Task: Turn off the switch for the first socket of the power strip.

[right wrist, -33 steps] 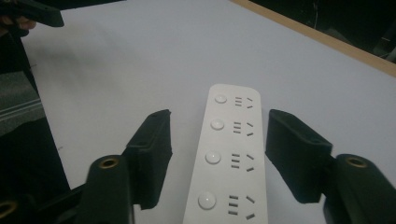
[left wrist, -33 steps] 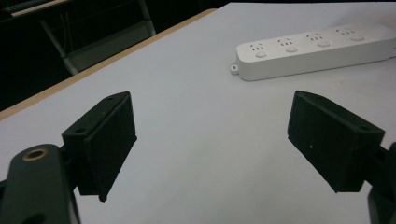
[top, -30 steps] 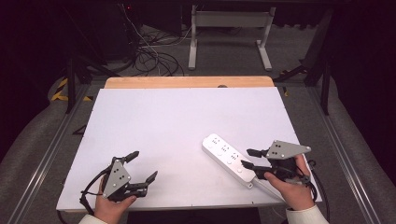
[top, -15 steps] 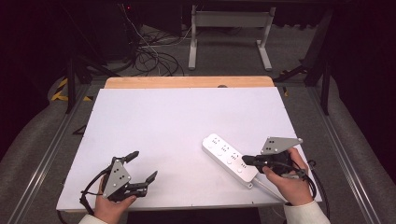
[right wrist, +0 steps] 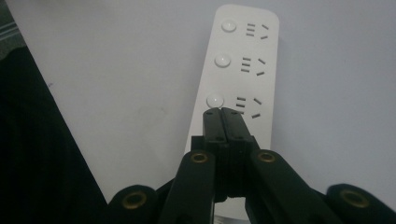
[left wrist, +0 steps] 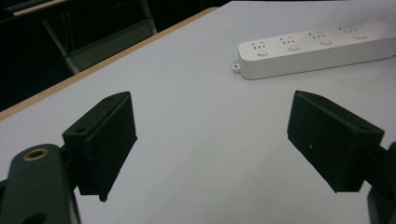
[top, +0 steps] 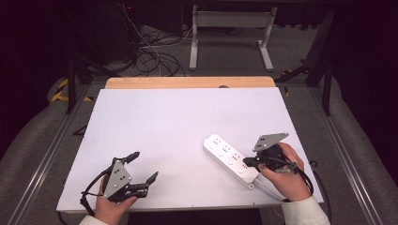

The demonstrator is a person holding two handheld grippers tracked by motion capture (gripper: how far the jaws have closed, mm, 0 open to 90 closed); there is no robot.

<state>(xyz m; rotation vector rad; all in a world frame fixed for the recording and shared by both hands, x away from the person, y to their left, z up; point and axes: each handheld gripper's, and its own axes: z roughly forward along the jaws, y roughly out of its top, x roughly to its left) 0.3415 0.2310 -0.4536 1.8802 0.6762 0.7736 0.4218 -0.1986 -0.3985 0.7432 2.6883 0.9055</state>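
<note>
A white power strip [top: 227, 157] with several sockets and round buttons lies slantwise on the white table [top: 178, 122], right of the middle and near the front. My right gripper [top: 246, 162] is shut with nothing between its jaws. Its tip hovers over or rests on the strip's near end; the right gripper view shows the closed tips [right wrist: 222, 112] just below a button of the strip [right wrist: 243, 60]. My left gripper [top: 144, 165] is held open at the front left, well apart from the strip [left wrist: 317, 49], its jaws [left wrist: 210, 140] spread wide over bare tabletop.
The strip's white cable [top: 267, 187] runs toward the table's front right corner. A wooden strip [top: 187, 82] edges the far side. Beyond it lie loose cables [top: 150, 56] on the floor and a grey metal stand [top: 230, 28].
My right gripper has moved up and leftward along the table, bringing its shut tip over the strip's near end. The left gripper has stayed put.
</note>
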